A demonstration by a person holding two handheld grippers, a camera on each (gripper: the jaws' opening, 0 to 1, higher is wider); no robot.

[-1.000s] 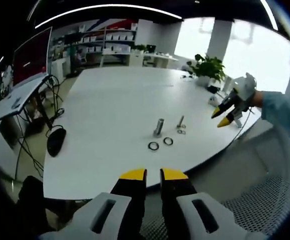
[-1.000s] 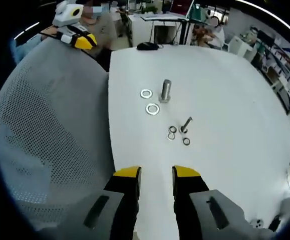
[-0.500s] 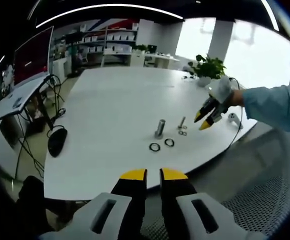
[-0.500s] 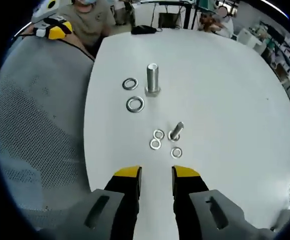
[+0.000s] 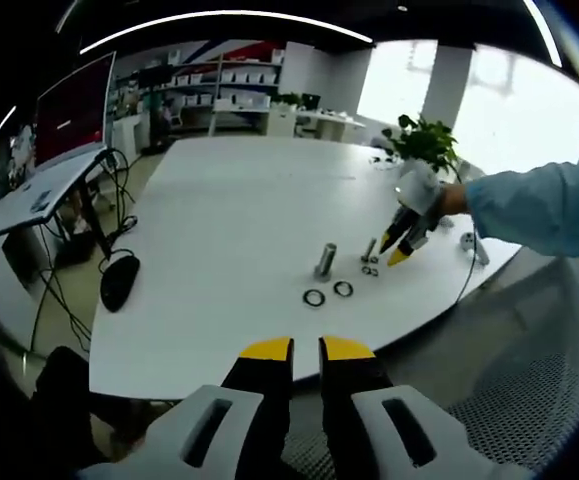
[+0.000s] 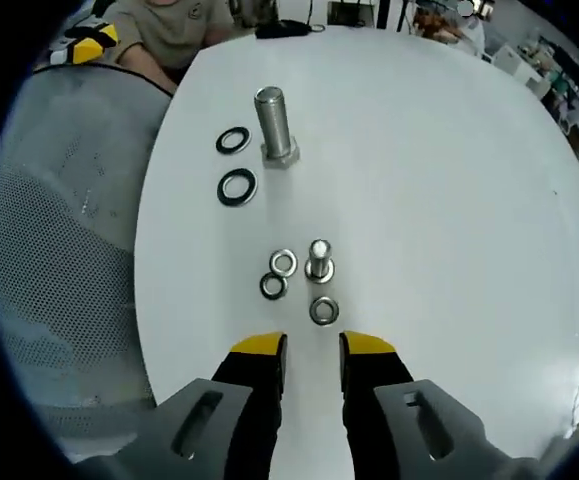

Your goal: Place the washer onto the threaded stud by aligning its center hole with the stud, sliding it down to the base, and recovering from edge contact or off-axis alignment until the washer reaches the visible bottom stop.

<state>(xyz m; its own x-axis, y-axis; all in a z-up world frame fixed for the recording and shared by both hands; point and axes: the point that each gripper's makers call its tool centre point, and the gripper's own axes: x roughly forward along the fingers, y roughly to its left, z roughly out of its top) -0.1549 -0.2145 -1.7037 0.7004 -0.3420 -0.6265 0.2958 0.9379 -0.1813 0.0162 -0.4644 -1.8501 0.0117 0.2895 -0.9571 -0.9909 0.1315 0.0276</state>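
A small threaded stud (image 6: 319, 260) stands upright on the white table (image 6: 439, 200), with three small silver washers (image 6: 283, 263) lying around its near side. My right gripper (image 6: 313, 350) hovers just short of them, open, with nothing between its jaws. Farther off stand a large stud (image 6: 273, 125) and two dark large washers (image 6: 237, 187). In the left gripper view, the right gripper (image 5: 391, 250) points down beside the small stud (image 5: 370, 250), right of the large stud (image 5: 325, 260). My left gripper (image 5: 306, 350) hangs off the table's near edge, jaws a narrow gap apart and empty.
A mesh chair back (image 6: 59, 250) lies along the table's left edge. A black mouse (image 5: 119, 283) with its cable sits at the table's left, a potted plant (image 5: 424, 145) at the far right. A seated person (image 6: 169, 25) is beyond the table end.
The right gripper has moved in over the table toward the small stud and its washers, which now sit close before its jaws. The left gripper has stayed put.
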